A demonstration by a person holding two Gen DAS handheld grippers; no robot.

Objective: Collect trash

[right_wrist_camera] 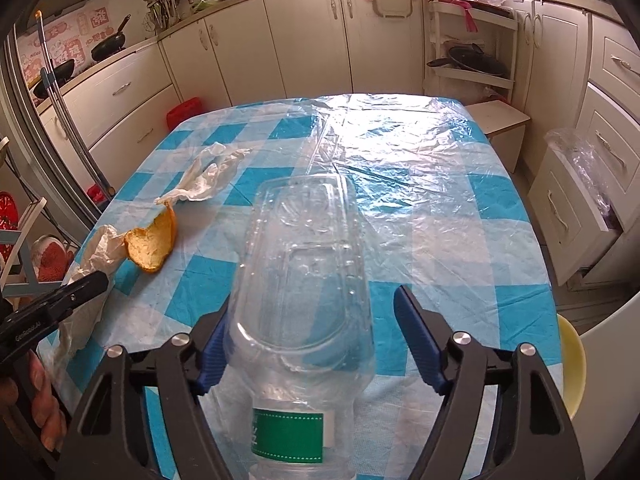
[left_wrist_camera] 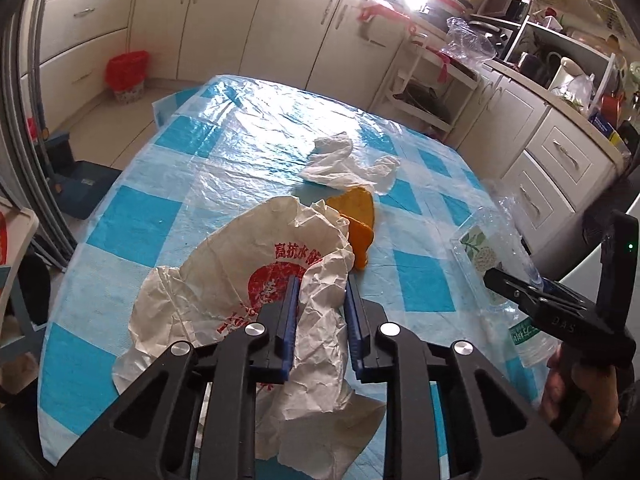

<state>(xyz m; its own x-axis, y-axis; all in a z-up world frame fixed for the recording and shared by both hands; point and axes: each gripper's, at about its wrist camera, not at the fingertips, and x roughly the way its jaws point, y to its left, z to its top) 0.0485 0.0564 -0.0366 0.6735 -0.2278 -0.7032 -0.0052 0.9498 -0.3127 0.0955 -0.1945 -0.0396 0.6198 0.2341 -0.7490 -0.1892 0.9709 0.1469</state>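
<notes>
On the checked tablecloth [left_wrist_camera: 132, 220], left wrist view: left gripper [left_wrist_camera: 320, 300] pinches the crumpled printed paper wrapper [left_wrist_camera: 224, 292]; orange peel [left_wrist_camera: 358, 220] at 1 o'clock.

Right wrist view: right gripper [right_wrist_camera: 312, 332] spread, left pad touching the clear plastic bottle [right_wrist_camera: 304, 280]; peel at 10 o'clock.
</notes>
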